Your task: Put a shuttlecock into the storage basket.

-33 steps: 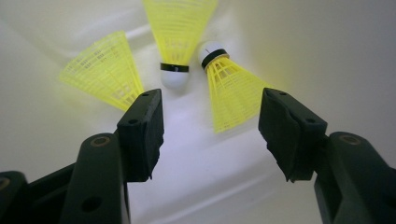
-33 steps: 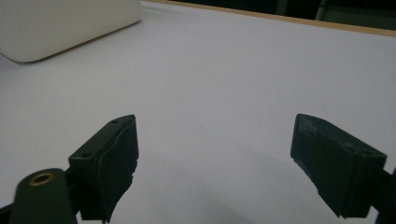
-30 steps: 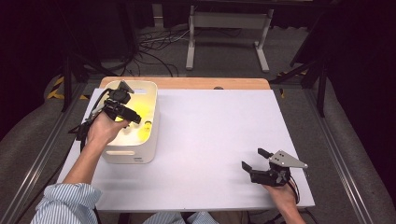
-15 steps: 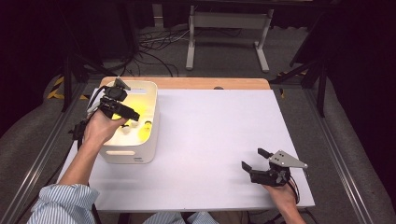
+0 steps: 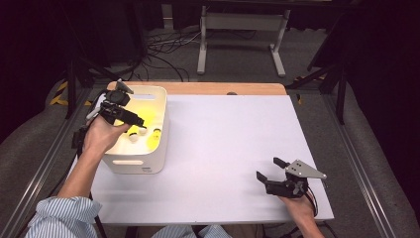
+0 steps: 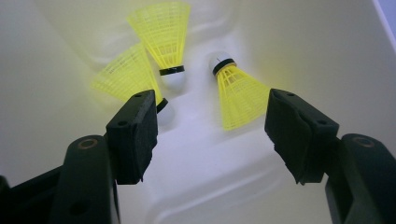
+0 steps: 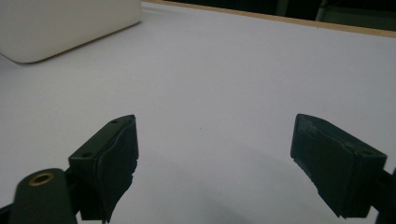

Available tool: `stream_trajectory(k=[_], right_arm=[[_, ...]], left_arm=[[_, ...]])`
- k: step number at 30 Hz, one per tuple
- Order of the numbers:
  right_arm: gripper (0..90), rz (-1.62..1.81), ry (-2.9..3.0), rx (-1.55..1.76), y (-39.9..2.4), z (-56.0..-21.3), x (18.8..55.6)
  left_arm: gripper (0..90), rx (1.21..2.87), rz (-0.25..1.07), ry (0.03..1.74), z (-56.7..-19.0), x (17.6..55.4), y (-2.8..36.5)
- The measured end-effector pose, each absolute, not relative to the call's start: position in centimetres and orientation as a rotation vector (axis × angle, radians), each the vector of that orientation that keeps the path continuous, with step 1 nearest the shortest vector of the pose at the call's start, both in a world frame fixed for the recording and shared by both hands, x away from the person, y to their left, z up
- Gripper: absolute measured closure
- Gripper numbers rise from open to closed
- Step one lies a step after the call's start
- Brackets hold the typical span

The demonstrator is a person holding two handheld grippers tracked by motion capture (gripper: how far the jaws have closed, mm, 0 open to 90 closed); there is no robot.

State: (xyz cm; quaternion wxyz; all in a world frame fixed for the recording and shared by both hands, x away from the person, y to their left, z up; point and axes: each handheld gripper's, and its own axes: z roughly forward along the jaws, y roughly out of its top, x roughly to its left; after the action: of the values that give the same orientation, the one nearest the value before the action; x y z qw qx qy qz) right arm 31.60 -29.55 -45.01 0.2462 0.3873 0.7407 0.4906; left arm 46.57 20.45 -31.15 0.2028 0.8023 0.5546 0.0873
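Over at the left of the high view, the left gripper (image 5: 130, 119) hangs inside the white plastic tub with rounded corners (image 5: 157, 148), its black fingers (image 6: 135, 133) spread wide with nothing pinched between them. They have just been opening a touch further, and the gap is bare. Looking along those fingers in the left gripper view, three yellow plastic shuttlecocks with white caps and black bands lie on the tub floor: one (image 6: 166, 39) at top centre with its skirt fanned upward, one (image 6: 123, 77) to the left of it and partly behind the left finger, and one (image 6: 236, 91) right of centre with its cap pointing to the top of the frame. None touches a pad. From above they show as small pale caps and yellow skirts in the tub, just right of the hand. So the reading is that all the shuttlecocks in sight already sit in the tub, and no other loose piece shows on the white counter (image 5: 228, 144). At the lower right of the high view, the right gripper (image 5: 271, 171) rests low over that counter, well apart from the tub, fingers (image 7: 112, 154) wide and empty. What seems left: lift the left gripper clear.
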Motion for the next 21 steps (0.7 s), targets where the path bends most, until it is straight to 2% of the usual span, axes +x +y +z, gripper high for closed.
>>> stream_trajectory(k=[21], right_arm=[[15.4, 1.338, 2.021, 1.057, -29.5, -45.0, 31.6]], left_arm=[[37.0, 2.236, 0.277, 1.566, -30.4, 45.9, 22.0]])
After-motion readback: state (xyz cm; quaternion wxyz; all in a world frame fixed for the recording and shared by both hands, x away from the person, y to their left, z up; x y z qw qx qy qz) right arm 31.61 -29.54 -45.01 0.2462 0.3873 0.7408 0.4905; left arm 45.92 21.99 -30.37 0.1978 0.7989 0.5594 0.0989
